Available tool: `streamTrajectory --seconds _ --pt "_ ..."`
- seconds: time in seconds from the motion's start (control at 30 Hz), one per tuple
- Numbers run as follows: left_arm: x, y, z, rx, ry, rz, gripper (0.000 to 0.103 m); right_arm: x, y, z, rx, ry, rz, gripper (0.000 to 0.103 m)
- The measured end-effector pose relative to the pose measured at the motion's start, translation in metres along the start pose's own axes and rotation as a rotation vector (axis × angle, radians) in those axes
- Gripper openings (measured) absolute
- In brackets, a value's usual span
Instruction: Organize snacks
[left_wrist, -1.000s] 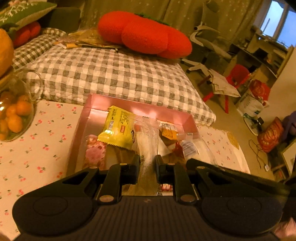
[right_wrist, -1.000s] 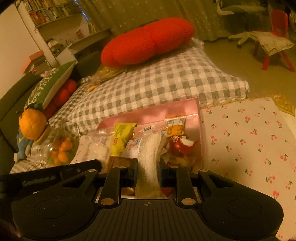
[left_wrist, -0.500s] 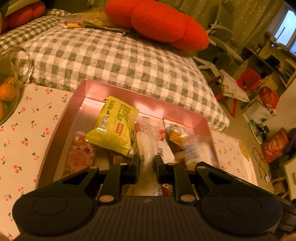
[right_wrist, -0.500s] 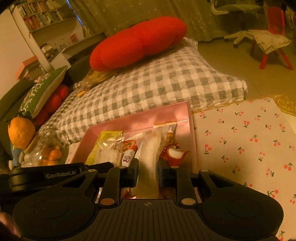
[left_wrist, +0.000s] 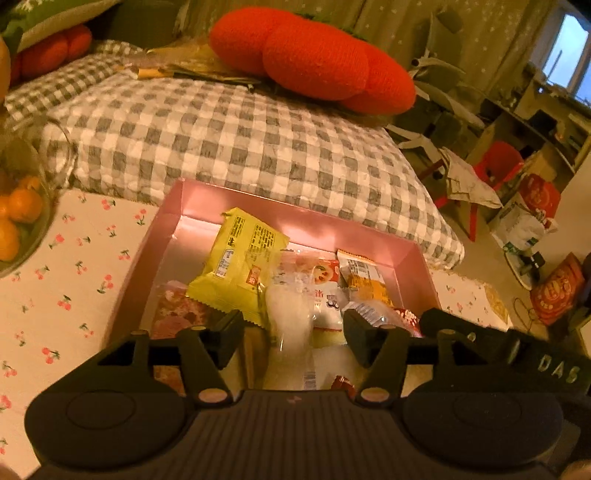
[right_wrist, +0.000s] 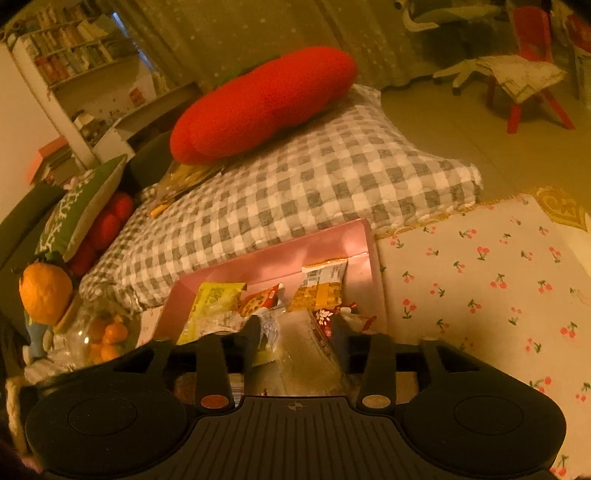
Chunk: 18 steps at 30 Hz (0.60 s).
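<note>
A pink tray (left_wrist: 173, 206) holds several snack packets: a yellow packet (left_wrist: 240, 266), an orange packet (left_wrist: 364, 282), a pink packet (left_wrist: 181, 314) and a clear white-filled packet (left_wrist: 291, 325). My left gripper (left_wrist: 293, 325) is open just above the tray, its jaws either side of the clear packet, which lies among the others. My right gripper (right_wrist: 295, 332) is open over the same tray (right_wrist: 332, 240), with a clear packet (right_wrist: 306, 350) lying loose between its jaws. The yellow packet (right_wrist: 214, 302) and orange packet (right_wrist: 321, 284) show beyond it.
The tray sits on a cherry-print cloth (right_wrist: 480, 277). A glass bowl of oranges (left_wrist: 18, 218) stands to the left. A grey checked cushion (left_wrist: 240, 140) with a red plush pillow (left_wrist: 314, 59) lies behind the tray. The right gripper's arm (left_wrist: 517, 354) shows at the right.
Both grippers have opened and let go of the clear packets they held. The packets now lie in the tray.
</note>
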<state>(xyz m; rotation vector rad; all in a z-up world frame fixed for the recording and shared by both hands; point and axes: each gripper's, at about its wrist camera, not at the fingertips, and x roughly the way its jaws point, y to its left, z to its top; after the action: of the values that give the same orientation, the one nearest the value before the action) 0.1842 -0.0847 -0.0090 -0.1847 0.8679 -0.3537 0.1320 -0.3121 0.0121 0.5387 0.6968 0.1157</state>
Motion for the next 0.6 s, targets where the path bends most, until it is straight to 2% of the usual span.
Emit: streamTrajectory --seconds 0.07,0.23,0.37,0.6 --pt "-0.008 -0.001 -0.001 0.017 -0.006 0.003 0.066 -0.004 0.000 0.000 0.009 0.002 0.002 0.052" --pt "-0.027 -0.004 -0.008 0.071 -0.010 0.015 0.075 -0.019 0.007 -0.003 -0.005 0.008 -0.011 0.065" --pt "-0.045 -0.002 -0.017 0.096 -0.015 0.034 0.087 -0.034 0.013 -0.009 -0.017 0.008 -0.021 0.070" --pt "-0.073 0.002 -0.035 0.133 0.001 0.083 0.098 -0.057 0.022 -0.023 -0.043 0.021 -0.067 0.078"
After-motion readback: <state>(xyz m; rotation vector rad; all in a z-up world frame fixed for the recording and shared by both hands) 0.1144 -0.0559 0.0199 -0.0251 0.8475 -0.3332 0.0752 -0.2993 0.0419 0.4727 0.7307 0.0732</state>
